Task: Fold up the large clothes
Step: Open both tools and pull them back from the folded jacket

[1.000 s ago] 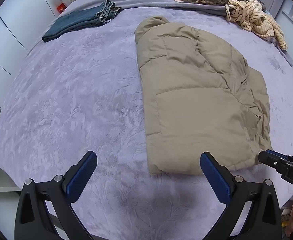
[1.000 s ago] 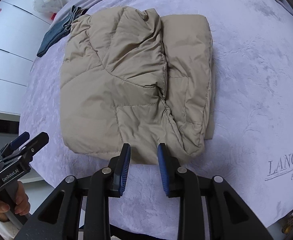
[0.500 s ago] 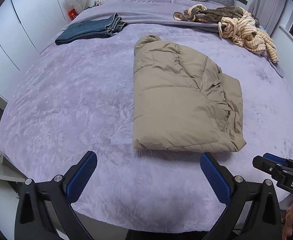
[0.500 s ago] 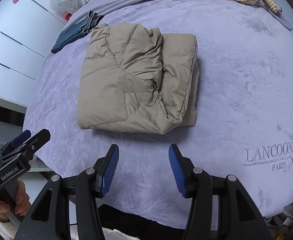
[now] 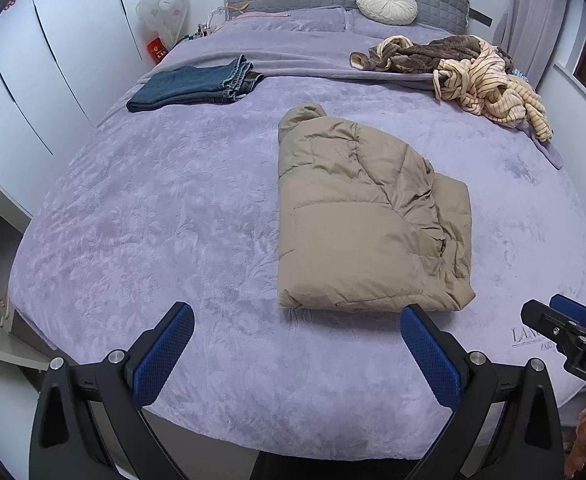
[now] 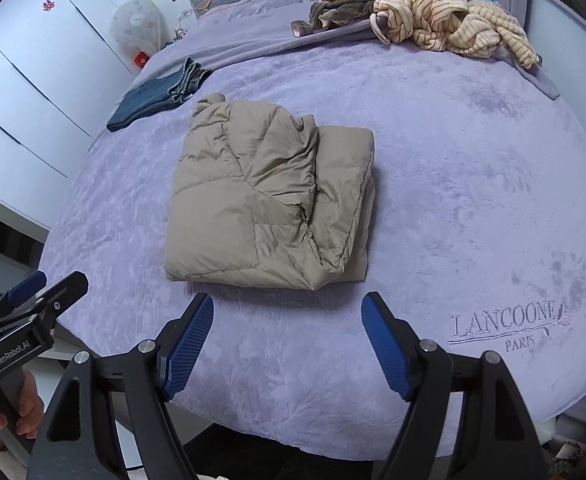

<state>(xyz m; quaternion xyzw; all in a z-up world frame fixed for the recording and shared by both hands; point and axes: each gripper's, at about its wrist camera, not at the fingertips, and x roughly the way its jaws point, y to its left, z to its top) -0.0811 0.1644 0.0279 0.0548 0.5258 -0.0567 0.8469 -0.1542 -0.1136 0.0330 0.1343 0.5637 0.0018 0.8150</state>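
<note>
Where left view clips blanket logo (image 6: 509, 326), right view shows it whole.

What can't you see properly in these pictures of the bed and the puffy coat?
- Left wrist view: the embroidered logo is blocked by the right gripper.
- Both views: the folded beige puffer jacket hides its own inner layers.
- Both views: the striped garment is too crumpled to identify.
- Both views: the near edge of the bed is covered by the gripper arms.

Jacket (image 5: 369, 224) mid-bed (image 5: 173, 240) (jeans (image 5: 197, 86) behind, leftward)
</note>
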